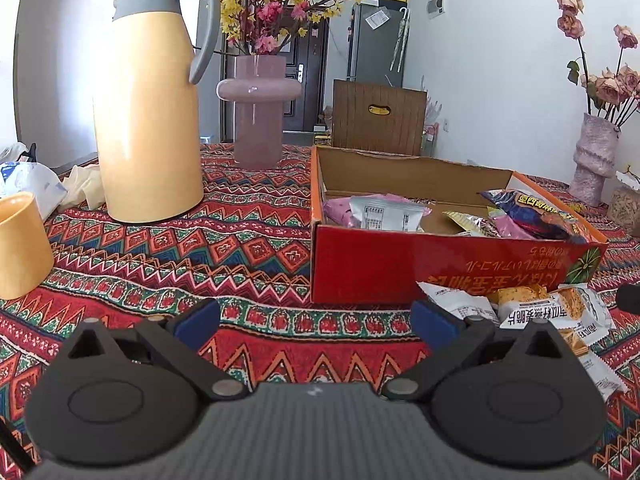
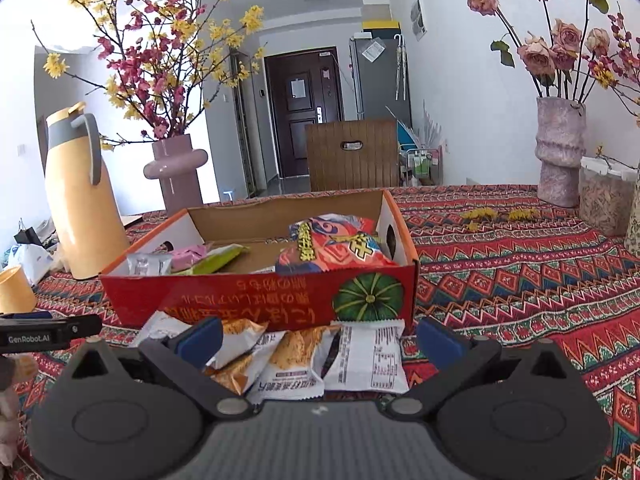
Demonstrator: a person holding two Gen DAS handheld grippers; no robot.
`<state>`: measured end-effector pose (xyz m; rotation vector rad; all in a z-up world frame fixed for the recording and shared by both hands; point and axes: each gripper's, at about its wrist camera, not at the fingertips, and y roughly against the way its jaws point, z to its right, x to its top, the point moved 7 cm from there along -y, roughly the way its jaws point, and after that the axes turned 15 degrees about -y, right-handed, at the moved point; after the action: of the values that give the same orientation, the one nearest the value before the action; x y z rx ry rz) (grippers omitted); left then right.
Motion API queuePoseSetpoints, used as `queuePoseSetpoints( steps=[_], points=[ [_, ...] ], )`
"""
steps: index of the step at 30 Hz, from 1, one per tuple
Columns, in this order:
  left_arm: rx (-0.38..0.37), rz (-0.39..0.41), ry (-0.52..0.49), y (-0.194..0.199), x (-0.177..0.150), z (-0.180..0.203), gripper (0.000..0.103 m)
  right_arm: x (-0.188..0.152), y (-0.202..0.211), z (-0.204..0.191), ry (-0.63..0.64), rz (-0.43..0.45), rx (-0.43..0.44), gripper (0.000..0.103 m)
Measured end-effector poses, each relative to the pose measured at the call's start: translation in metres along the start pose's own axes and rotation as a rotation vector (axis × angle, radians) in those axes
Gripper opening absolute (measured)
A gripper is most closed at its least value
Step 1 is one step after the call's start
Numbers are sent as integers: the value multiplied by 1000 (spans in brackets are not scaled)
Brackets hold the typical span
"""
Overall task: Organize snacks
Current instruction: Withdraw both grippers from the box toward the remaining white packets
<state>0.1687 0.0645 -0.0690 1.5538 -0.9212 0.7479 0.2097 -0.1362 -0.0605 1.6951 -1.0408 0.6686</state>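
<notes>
1. At upper left we see a yellow thermos jug (image 1: 150, 120) on the patterned tablecloth (image 1: 180, 256).
2. Right of it stands a pink vase (image 1: 259, 112).
3. A yellow cup (image 1: 20, 246) sits at the left edge.

home: front door (image 2: 303, 112), fridge (image 2: 380, 76)

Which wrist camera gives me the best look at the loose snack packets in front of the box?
The right wrist view: the snack packets lie fanned out between the open right gripper fingers, against the red cardboard box. The left wrist view catches them only at its right edge, partly behind a finger of the open left gripper.
</notes>
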Motion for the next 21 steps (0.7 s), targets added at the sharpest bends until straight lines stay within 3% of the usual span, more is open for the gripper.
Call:
queuePoseSetpoints(
  steps=[21],
  points=[
    [17,16,42,3,-3,-5,103,-27,-2,1,-41,-59,-18,103]
  ],
)
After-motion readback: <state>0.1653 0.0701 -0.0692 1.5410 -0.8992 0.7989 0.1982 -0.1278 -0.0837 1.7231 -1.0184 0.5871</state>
